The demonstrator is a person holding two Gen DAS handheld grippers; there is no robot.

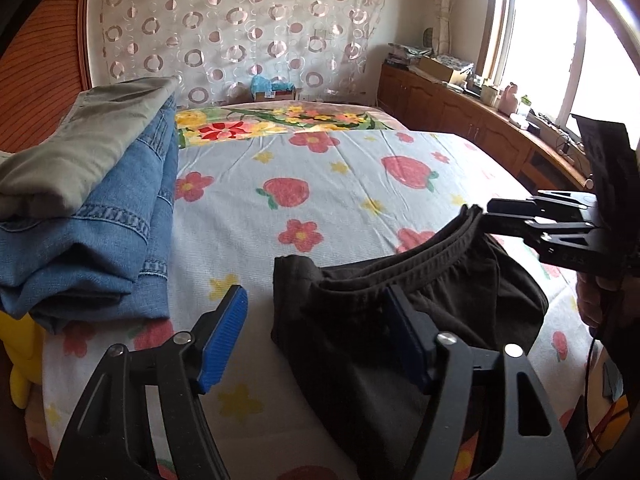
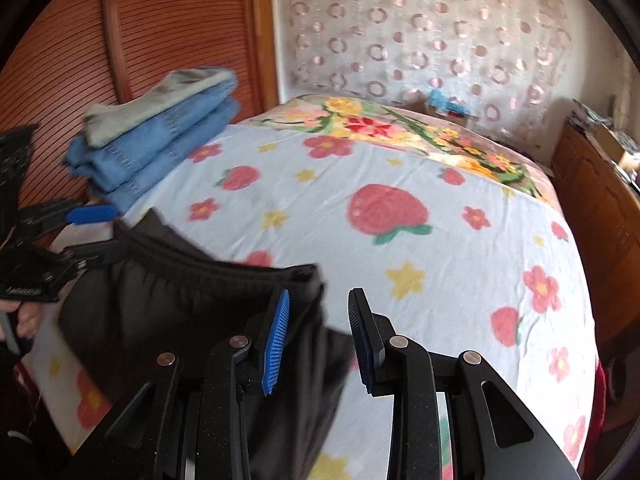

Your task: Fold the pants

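Black pants (image 1: 420, 280) with an elastic waistband lie bunched on the strawberry-print bed sheet (image 1: 320, 184). In the left wrist view my left gripper (image 1: 316, 296) is open. Its blue pads (image 1: 224, 336) straddle the waistband's left corner without pressing on it. My right gripper (image 1: 486, 216) reaches in from the right at the waistband's other end. In the right wrist view the right gripper (image 2: 320, 300) is open, with the black pants' (image 2: 180, 300) corner under the gap between its pads. The left gripper (image 2: 100, 234) shows at the left edge around the waistband.
Folded blue jeans (image 1: 92, 220) with grey pants (image 1: 88, 148) on top are stacked at the bed's left side. A wooden cabinet (image 1: 460, 116) with clutter runs under the window on the right. A hand (image 1: 596, 300) holds the right gripper.
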